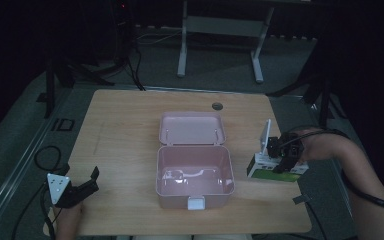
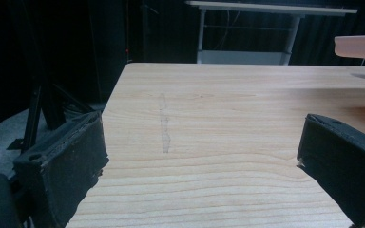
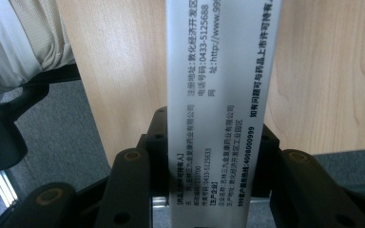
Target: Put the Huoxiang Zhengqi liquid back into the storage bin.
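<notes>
wood table holds my open pink box; left claw gapes wide, right claw pinches a white carton.

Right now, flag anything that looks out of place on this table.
Nothing spilled or damaged. The pink lunch box sits open and empty. The right hand-held gripper clamps a white medicine carton upright, above another box at the table's right edge.

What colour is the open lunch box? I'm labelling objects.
Pale pink lunch box; clearest in the high view.
</notes>
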`<state>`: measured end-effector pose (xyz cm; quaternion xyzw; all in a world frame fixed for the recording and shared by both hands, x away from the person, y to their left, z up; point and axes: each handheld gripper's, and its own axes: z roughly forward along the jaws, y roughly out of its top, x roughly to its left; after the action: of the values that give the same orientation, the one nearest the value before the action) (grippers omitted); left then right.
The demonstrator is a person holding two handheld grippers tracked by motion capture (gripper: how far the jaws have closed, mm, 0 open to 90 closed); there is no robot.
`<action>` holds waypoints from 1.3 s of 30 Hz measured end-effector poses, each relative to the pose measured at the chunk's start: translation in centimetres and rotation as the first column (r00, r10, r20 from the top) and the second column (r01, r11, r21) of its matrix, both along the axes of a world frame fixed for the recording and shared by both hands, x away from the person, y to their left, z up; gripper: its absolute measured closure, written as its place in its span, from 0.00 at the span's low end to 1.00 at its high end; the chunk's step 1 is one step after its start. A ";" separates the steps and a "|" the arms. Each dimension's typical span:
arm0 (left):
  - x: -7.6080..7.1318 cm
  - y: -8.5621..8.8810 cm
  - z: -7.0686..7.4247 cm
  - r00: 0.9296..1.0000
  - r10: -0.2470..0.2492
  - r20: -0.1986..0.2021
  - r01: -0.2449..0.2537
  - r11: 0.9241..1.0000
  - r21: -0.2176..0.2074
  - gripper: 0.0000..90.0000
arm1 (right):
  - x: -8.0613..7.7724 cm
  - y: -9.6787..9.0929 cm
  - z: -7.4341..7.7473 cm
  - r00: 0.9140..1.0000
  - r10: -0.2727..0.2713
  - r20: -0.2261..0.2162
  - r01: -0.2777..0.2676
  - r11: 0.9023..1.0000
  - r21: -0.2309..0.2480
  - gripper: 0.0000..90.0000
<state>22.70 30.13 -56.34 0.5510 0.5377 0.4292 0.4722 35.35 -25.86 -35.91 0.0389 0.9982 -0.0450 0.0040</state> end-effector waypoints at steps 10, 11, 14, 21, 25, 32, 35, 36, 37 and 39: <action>0.0 0.0 0.0 1.000 0.001 0.000 -0.001 1.000 -0.003 0.03 | -0.4 0.5 3.3 0.999 -0.024 0.022 0.024 1.000 0.014 0.69; 0.0 0.0 0.0 1.000 0.001 0.000 -0.001 1.000 -0.003 0.03 | -0.4 0.6 3.6 0.999 -0.024 0.022 0.023 1.000 0.017 0.69; 0.0 0.0 0.0 1.000 0.001 -0.001 -0.001 1.000 -0.002 0.03 | -0.6 1.0 4.3 0.999 -0.022 0.023 0.022 1.000 0.022 0.69; 0.0 0.0 0.0 1.000 -0.001 -0.001 0.001 1.000 0.000 0.03 | -0.5 2.0 5.4 0.999 -0.028 0.025 0.028 0.999 0.018 0.69; 0.0 0.0 0.0 1.000 0.000 0.001 0.000 1.000 0.001 0.03 | -0.7 2.9 6.2 0.999 -0.023 0.033 0.022 0.999 0.029 0.69; 0.0 -0.1 0.0 1.000 -0.001 0.001 0.001 1.000 0.006 0.03 | -1.0 5.0 7.0 1.000 0.003 0.030 -0.005 0.999 0.053 0.69; 0.0 -0.1 0.0 1.000 -0.001 0.001 0.001 1.000 0.007 0.03 | -1.1 5.6 6.9 1.000 0.012 0.025 -0.013 0.999 0.050 0.69; 0.0 -0.1 0.0 1.000 -0.001 0.002 0.001 1.000 0.005 0.03 | -1.1 6.5 6.7 0.999 0.026 0.022 -0.027 0.999 0.044 0.69; 0.0 -0.1 0.0 1.000 -0.002 0.002 0.002 1.000 0.005 0.03 | -1.1 6.9 6.7 0.999 0.031 0.021 -0.032 0.999 0.043 0.69; 0.0 -0.1 0.0 1.000 -0.002 0.002 0.002 1.000 0.005 0.03 | -1.1 7.6 6.6 0.999 0.041 0.018 -0.042 0.998 0.046 0.69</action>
<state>22.68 30.07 -56.33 0.5522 0.5356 0.4308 0.4718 34.28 -18.22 -29.29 0.0188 0.9995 -0.0216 0.0127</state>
